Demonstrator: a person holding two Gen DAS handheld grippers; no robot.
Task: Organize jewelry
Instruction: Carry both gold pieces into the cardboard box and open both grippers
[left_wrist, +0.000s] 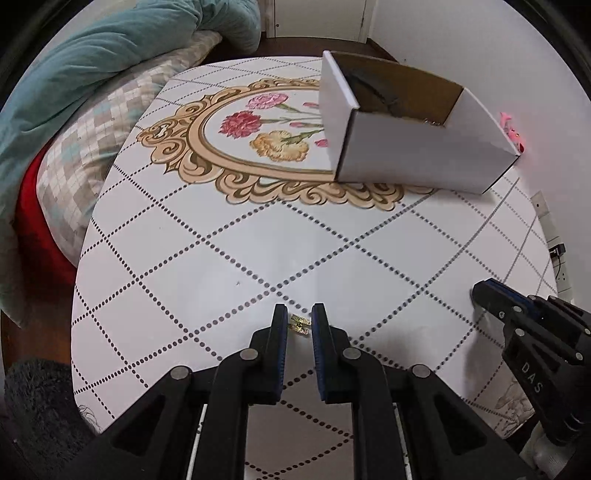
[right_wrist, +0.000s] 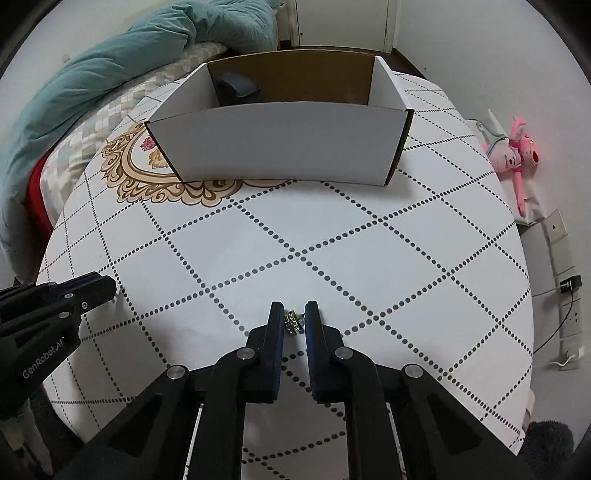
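bedding: teal blanket (left_wrist: 85, 66) + checked pillow (left_wrist: 107, 147), off the counter's left edge.
left gripper (left_wrist: 299, 320): low over counter near front edge, jaws narrowed around gold earring (left_wrist: 300, 323); pads just beside it, can't tell if touching.
counter (left_wrist: 229, 266): white w/ dotted diamond grid, floral medallion (left_wrist: 258, 147) at back.
right gripper (right_wrist: 294, 317): also low, jaws close on either side of silver jewelry piece (right_wrist: 293, 322); firm clamp or not, can't tell.
box (right_wrist: 280, 147): white cardboard, open top, far side of counter, dark item (right_wrist: 236, 86) inside at left.
pink plush (right_wrist: 515, 155): by wall, right.
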